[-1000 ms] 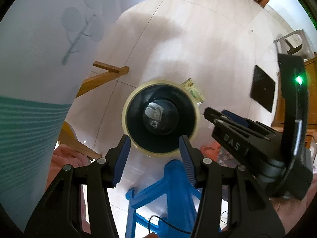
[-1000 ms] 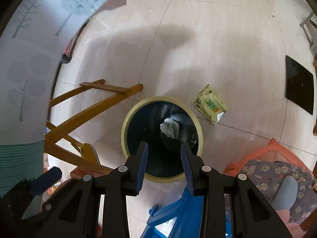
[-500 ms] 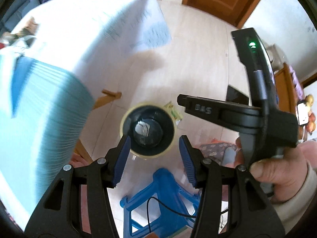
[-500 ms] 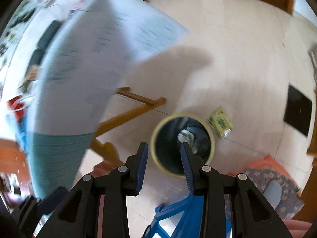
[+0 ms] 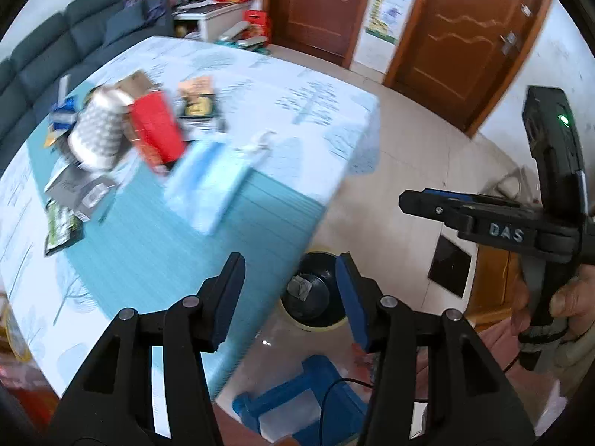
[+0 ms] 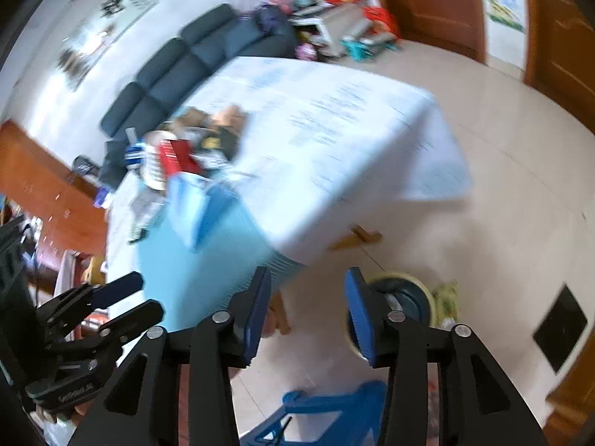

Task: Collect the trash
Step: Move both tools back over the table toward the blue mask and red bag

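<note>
Beside the table's near corner, on the tiled floor, stands the trash bin (image 5: 316,293): dark inside, pale yellow rim. A crumpled grey wad (image 5: 299,285) lies in its bottom. From your left wrist view the bin shows between the blue pads, partly tucked under the table edge.

Left gripper (image 5: 290,290): fingers spread wide, nothing between them. Right gripper (image 6: 306,308): fingers also spread wide, nothing held. In the left wrist view your right hand (image 5: 569,297) grips the handle of the right gripper, which sits up and to the right of the bin.

Right wrist view: the bin is mostly hidden behind the right-hand pad. A yellow-green wrapper (image 6: 448,297) lies on the floor just beside the bin, on the side away from the table. Whether it touches the rim, cannot tell; the frame is blurred.

Table (image 5: 156,245): covered by a light blue and teal cloth. On it, well away from the bin, a cluster of items: a white patterned cup (image 5: 97,135) tilted, a red carton (image 5: 158,133) just beside it, a pale blue flat pack (image 5: 208,182) nearer the bin-side edge, a grey box (image 5: 80,191) and a green packet (image 5: 59,223) further along. All are motion-blurred.

A blue plastic stool (image 5: 293,405) stands on the floor near the bin, on your side. A black square mat (image 6: 559,321) lies on the floor beyond the wrapper.
</note>
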Tool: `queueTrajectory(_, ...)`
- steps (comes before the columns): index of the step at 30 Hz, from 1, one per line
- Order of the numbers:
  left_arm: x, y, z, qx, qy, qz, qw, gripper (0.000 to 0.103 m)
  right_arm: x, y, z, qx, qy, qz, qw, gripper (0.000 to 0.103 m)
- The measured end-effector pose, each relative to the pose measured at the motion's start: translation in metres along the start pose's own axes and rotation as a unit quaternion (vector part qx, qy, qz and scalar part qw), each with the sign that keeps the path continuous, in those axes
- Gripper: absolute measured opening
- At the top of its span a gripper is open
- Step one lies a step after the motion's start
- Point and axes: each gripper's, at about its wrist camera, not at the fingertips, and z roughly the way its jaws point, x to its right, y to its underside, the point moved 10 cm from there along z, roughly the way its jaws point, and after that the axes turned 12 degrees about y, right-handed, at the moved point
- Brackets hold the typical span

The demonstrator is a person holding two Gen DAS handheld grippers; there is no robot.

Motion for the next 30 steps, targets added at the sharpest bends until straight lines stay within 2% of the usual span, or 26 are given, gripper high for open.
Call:
queueTrajectory(3, -0.031, -0.011, -0.022, 0.022, -0.012, -0.032, 0.9992, 0.047, -0.042, -0.016, -0.003, 0.008, -0.013, -0.033, 0.999, 0.053)
queueTrajectory(7, -0.081, -0.021, -0.047, 0.04, -0.032, -0.072, 0.9961, 0.047, -0.088, -0.031, 0.009, 0.004, -0.025, -0.064, 0.998, 0.054)
queueTrajectory(11, -0.131, -0.018, -0.066, 0.058, -0.038, -0.137, 0.9881, 0.047, -0.119, -0.039, 0.036, -0.009, -0.034, -0.06, 0.998, 0.058)
queueTrajectory(15, -0.177, -0.011, -0.073, 0.067, -0.045, -0.185, 0.9794, 0.047, -0.128, -0.041, 0.078, -0.037, -0.044, -0.028, 0.998, 0.059)
queueTrajectory(24, -0.236, 0.002, -0.082, 0.083, -0.057, -0.227, 0.9686, 0.047, -0.14, -0.045, 0.136, -0.059, -0.035, 0.023, 0.997, 0.058)
queueTrajectory(28, -0.24, -0.002, -0.086, 0.09, -0.051, -0.226, 0.9685, 0.047, -0.151, -0.048, 0.141, -0.034, -0.027, 0.006, 0.999, 0.057)
queueTrajectory(29, -0.24, -0.003, -0.085, 0.091, -0.046, -0.225, 0.9691, 0.047, -0.153, -0.048, 0.142, -0.032, -0.026, 0.003, 0.999, 0.055)
queueTrajectory(30, -0.239, -0.005, -0.084, 0.09, -0.042, -0.225, 0.9693, 0.047, -0.156, -0.048, 0.143, -0.033, -0.026, -0.003, 0.999, 0.049)
